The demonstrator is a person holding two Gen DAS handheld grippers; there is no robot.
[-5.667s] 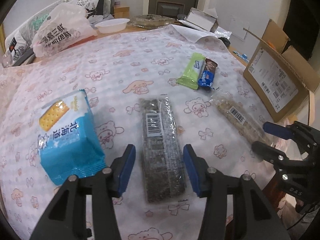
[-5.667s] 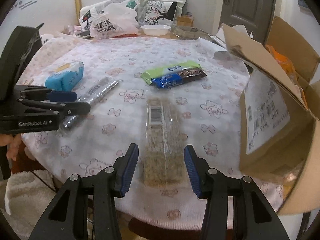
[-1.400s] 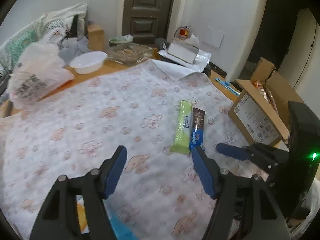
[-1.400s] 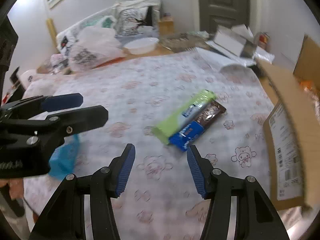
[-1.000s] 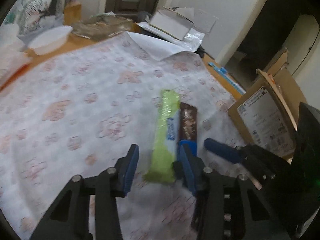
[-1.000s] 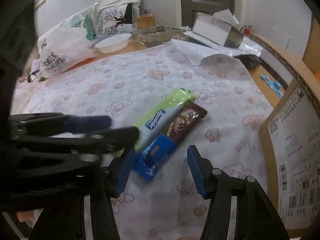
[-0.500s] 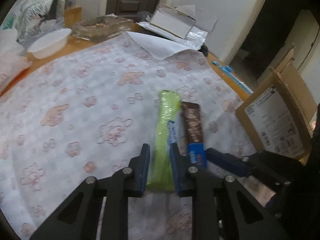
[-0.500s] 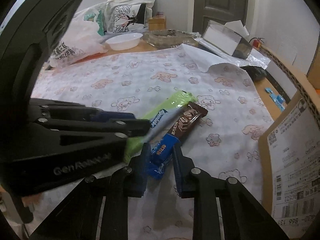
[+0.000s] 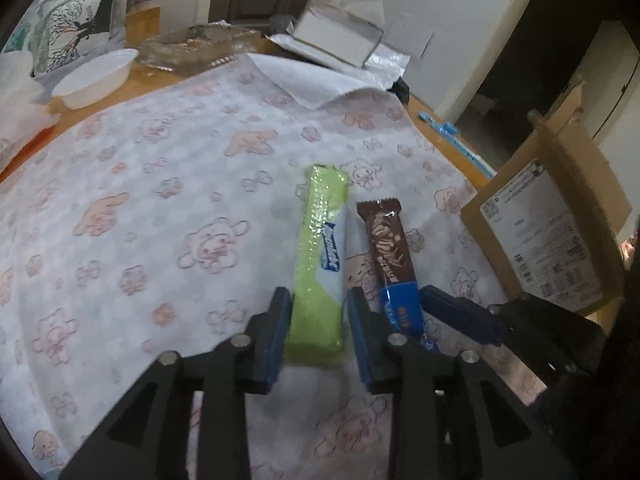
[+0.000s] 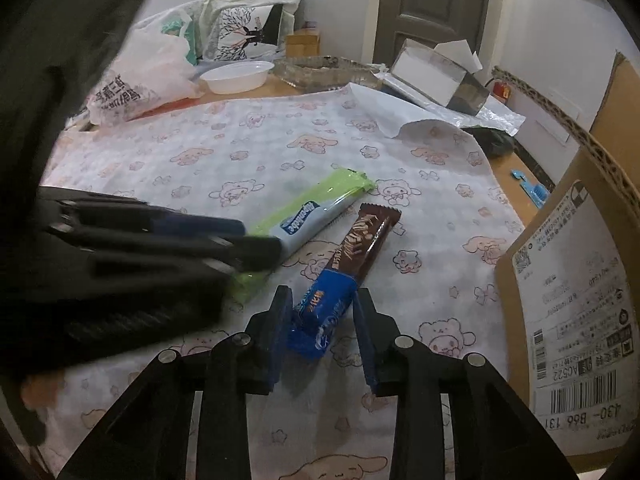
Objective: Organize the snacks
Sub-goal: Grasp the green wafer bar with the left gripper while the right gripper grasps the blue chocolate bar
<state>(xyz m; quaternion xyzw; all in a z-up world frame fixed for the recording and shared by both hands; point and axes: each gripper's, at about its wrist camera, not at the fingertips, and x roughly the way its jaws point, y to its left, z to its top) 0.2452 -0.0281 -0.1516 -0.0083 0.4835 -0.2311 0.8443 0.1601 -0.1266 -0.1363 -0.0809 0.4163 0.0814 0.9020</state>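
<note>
A green snack pack (image 9: 322, 256) lies on the patterned tablecloth (image 9: 160, 184). My left gripper (image 9: 318, 330) is shut on its near end. A brown and blue chocolate bar (image 9: 390, 264) lies just right of it. My right gripper (image 10: 322, 322) is shut on the bar's blue end (image 10: 324, 312). The green pack (image 10: 312, 212) and the left gripper's fingers (image 10: 224, 236) show in the right wrist view. The right gripper's fingers (image 9: 460, 312) show in the left wrist view.
An open cardboard box (image 9: 548, 216) stands at the right table edge, also in the right wrist view (image 10: 580, 280). At the far side are a white bowl (image 9: 94, 78), a plastic bag (image 10: 140, 80), a foil tray (image 10: 320, 70) and a small open box (image 10: 436, 76).
Both grippers moved forward to the two bars and closed: the left on the green pack, the right on the chocolate bar's blue end.
</note>
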